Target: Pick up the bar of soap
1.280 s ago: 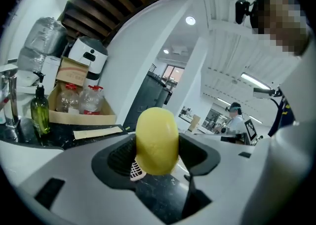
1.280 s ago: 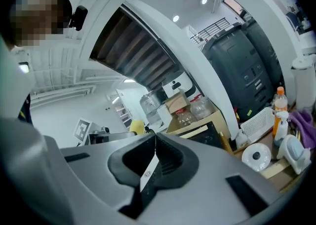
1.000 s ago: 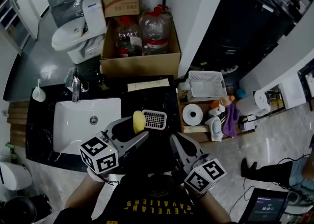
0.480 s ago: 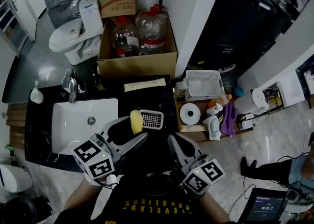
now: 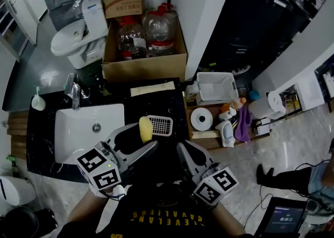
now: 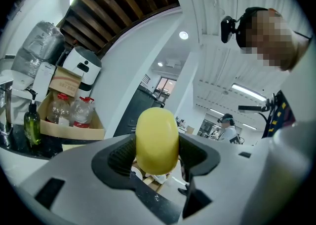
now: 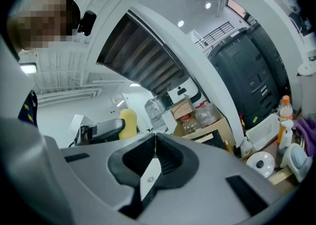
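The yellow oval bar of soap [image 5: 145, 129] is clamped between the jaws of my left gripper [image 5: 144, 131], held above the black counter [image 5: 151, 107] just left of the white slotted soap dish [image 5: 161, 126]. In the left gripper view the soap [image 6: 157, 140] fills the gap between both pads, well off any surface. My right gripper [image 5: 182, 149] hangs to the right of it, near the counter's front edge, jaws pressed together with nothing in them [image 7: 154, 146]. From the right gripper view the soap [image 7: 129, 122] shows at the left gripper's tip.
A white sink [image 5: 88, 130] with a chrome tap [image 5: 74, 92] is set in the counter at left. A cardboard box with water bottles [image 5: 144, 41] and a toilet [image 5: 73, 38] stand behind. A white basket [image 5: 216, 87] and tape roll [image 5: 202, 119] sit on the wooden shelf at right.
The left gripper with the soap has lifted slightly and shifted a little left of the soap dish. The right gripper has stayed put.
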A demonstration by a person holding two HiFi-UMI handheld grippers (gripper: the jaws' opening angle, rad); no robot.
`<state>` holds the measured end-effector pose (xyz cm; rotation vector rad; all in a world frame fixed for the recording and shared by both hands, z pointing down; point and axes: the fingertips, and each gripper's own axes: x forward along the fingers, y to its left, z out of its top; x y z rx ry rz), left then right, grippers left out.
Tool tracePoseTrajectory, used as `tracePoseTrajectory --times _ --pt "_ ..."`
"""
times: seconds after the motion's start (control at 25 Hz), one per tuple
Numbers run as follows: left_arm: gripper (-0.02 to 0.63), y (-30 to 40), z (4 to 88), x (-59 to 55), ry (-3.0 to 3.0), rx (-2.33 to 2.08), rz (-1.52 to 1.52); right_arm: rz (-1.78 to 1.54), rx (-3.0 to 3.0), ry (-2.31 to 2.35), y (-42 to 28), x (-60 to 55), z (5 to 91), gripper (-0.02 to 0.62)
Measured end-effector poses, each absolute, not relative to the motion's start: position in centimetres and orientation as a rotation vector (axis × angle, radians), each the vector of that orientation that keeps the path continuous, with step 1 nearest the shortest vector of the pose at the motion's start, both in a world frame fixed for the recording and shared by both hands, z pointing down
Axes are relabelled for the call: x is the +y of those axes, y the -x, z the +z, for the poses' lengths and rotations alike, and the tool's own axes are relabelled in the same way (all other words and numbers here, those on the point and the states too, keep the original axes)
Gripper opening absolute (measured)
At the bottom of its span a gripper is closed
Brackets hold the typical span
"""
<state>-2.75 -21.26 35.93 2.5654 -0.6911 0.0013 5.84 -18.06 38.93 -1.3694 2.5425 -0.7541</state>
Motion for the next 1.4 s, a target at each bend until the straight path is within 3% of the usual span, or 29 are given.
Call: tracePoseTrajectory --times 1.4 --pt "0.282 2.3 38.5 -20.5 -2.516 -0.635 0.041 -0.768 2.551 1.34 -4.7 -18.2 39.5 0.017"
